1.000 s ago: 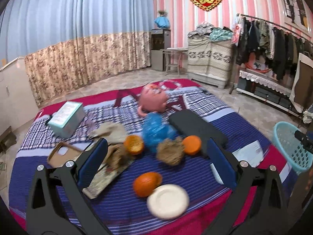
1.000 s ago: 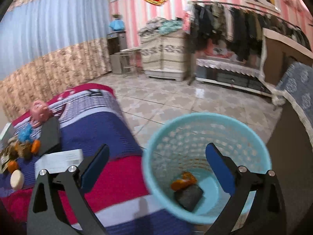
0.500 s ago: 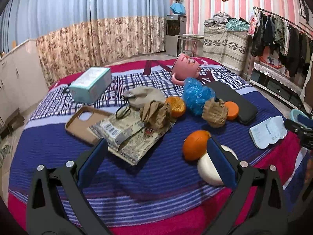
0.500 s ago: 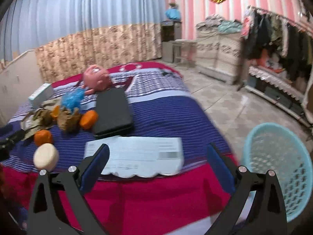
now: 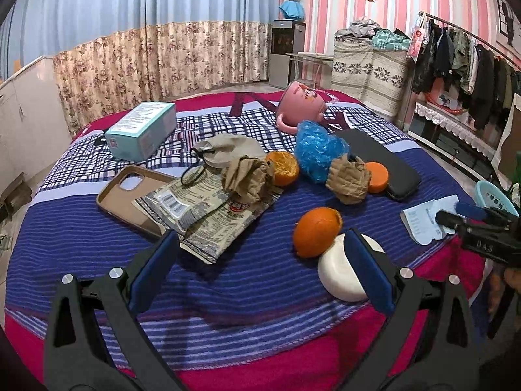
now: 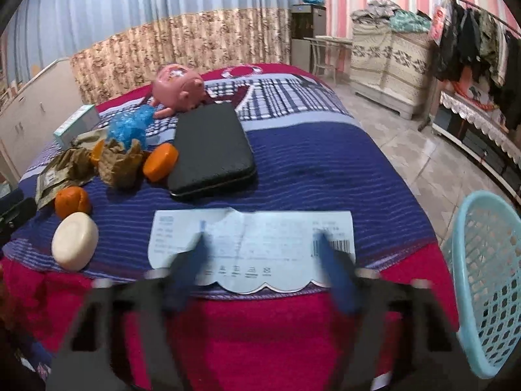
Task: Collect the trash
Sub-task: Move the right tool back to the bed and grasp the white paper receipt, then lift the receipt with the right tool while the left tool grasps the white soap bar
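Observation:
A white printed paper slip [image 6: 257, 224] lies flat at the blanket's near edge. My right gripper [image 6: 260, 236] is over it, both fingertips down on the sheet and the jaws closing, blurred; the paper is not pinched. My left gripper [image 5: 260, 234] hangs open above the striped blanket with nothing between its fingers. Just ahead of its right finger lie an orange peel [image 5: 316, 231] and a white round disc [image 5: 342, 277]. Further back are crumpled brown paper [image 5: 247, 179], a blue plastic wad [image 5: 317, 154] and a printed wrapper [image 5: 202, 218]. A turquoise basket [image 6: 488, 277] stands on the floor at the right.
A black case [image 6: 211, 150], a pink mug [image 5: 301, 104], a tan phone case [image 5: 130, 192] and a teal box [image 5: 143, 130] also lie on the blanket [image 6: 309, 163]. A clothes rack [image 5: 472, 52] and a covered cabinet line the far wall across the tiled floor.
My right gripper swung left from above the basket to the paper slip on the bed, and its jaws narrowed. The left gripper came lower and nearer the trash, then held still.

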The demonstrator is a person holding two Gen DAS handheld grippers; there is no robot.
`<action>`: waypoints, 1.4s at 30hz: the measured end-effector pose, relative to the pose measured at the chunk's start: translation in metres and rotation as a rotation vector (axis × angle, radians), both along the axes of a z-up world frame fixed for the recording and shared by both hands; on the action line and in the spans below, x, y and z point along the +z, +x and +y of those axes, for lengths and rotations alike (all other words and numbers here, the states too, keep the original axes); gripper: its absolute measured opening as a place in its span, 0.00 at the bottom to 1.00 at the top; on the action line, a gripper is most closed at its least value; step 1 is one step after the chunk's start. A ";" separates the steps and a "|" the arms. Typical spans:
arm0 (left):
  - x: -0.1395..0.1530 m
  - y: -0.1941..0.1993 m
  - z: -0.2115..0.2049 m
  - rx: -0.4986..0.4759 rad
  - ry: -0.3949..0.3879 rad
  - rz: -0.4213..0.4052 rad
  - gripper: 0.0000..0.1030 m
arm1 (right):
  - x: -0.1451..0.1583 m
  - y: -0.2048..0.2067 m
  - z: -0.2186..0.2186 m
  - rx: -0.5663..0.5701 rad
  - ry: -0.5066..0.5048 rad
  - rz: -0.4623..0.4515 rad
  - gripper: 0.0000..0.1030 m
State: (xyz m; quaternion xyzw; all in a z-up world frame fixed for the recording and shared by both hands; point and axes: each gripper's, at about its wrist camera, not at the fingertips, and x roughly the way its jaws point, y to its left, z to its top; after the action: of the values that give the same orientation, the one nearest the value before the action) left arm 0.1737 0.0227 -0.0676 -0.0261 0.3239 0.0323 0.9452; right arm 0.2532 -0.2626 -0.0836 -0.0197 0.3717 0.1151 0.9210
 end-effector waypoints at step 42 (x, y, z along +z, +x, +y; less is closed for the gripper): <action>0.002 -0.006 -0.015 -0.024 0.014 0.018 0.95 | 0.037 -0.005 -0.025 0.081 -0.013 -0.134 0.08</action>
State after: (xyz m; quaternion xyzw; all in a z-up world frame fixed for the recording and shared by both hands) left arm 0.1674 0.0080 -0.0660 -0.0153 0.3327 0.0233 0.9426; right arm 0.2478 -0.2878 -0.0465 -0.0482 0.3087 0.1485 0.9383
